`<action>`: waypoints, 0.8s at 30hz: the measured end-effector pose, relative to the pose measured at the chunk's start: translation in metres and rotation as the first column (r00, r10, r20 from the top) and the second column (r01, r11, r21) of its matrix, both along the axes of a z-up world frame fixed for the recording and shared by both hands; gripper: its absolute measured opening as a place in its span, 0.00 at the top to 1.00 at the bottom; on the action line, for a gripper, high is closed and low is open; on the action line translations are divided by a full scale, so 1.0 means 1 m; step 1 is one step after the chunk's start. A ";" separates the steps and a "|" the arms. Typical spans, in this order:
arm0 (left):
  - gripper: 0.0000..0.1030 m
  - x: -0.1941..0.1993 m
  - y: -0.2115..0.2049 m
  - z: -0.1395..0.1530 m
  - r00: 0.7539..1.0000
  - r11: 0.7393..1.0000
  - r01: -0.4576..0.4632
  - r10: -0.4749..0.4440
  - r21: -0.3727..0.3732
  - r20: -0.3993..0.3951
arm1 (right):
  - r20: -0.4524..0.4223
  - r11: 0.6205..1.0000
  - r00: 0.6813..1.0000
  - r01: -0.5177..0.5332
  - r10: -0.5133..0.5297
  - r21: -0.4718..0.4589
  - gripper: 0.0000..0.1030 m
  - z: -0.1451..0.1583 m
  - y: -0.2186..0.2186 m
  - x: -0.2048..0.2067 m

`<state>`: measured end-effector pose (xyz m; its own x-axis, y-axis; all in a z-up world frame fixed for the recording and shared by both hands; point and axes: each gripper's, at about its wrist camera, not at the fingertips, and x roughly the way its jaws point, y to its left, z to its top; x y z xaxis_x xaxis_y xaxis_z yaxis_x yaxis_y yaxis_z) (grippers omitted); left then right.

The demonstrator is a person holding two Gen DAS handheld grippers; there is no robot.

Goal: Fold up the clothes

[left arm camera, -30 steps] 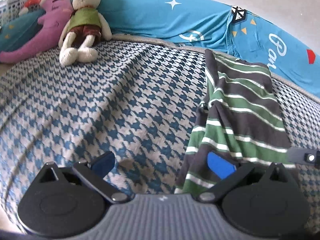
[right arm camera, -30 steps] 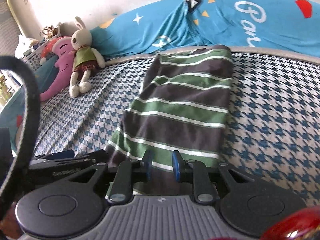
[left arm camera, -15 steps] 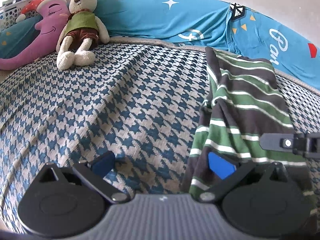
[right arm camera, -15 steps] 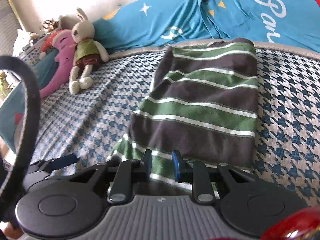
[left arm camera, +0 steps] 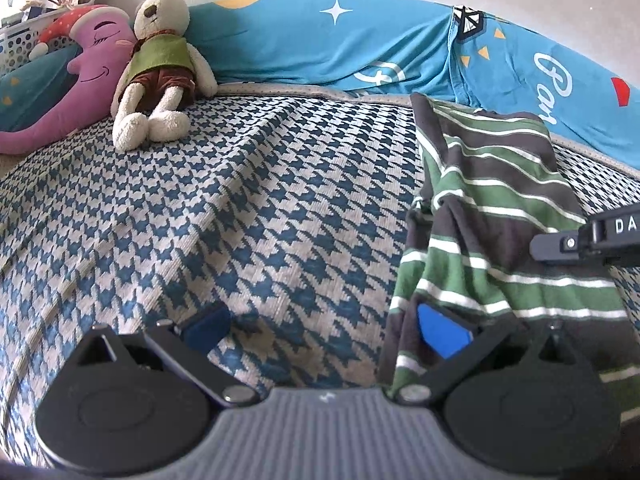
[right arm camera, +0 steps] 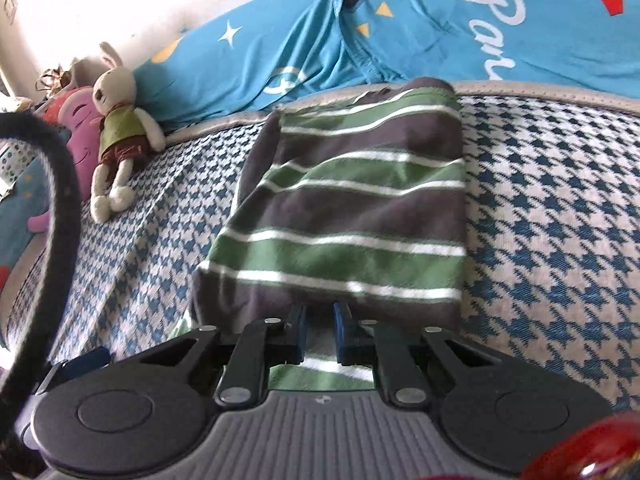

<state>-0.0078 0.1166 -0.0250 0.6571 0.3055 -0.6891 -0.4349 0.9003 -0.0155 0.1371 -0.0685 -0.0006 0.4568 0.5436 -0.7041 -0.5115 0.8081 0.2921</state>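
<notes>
Surface: blue-and-white houndstooth bed cover.
Garment: green, grey and white striped shirt on the cover, its far end near the blue printed duvet.
Left gripper: wide apart, holding nothing.
Right gripper: pinching the shirt's near hem.
Change: hem carried farther toward the duvet.
Room: plush rabbit, left of shirt.

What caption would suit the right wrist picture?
Right gripper shut on the near hem of a striped shirt lying on the houndstooth bedspread.
</notes>
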 end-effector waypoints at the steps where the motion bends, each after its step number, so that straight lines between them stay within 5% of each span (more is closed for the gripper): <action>1: 0.00 -0.001 0.000 0.000 1.000 1.000 0.003 -0.003 0.000 0.002 | 0.004 1.000 1.000 0.007 -0.007 -0.004 0.88 0.001 -0.002 0.000; 10: 0.00 -0.009 0.008 0.006 0.999 0.999 -0.041 0.041 -0.030 -0.017 | -0.012 0.996 0.998 0.062 -0.062 0.058 0.83 0.011 -0.030 0.012; 15: 0.00 -0.008 0.019 0.014 0.980 0.987 -0.159 0.156 -0.014 -0.125 | -0.024 0.990 0.995 0.103 -0.101 0.093 0.83 0.015 -0.043 0.022; 24: 0.00 0.009 0.003 0.038 0.992 0.996 -0.033 0.023 -0.082 -0.122 | -0.019 0.981 0.989 0.149 -0.148 0.127 0.82 0.015 -0.053 0.040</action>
<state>0.0007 0.1198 0.0129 0.5592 0.2602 -0.7872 -0.4631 0.8856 -0.0362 0.1776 -0.1218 0.0148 0.5331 0.5563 -0.6374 -0.3857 0.8304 0.4021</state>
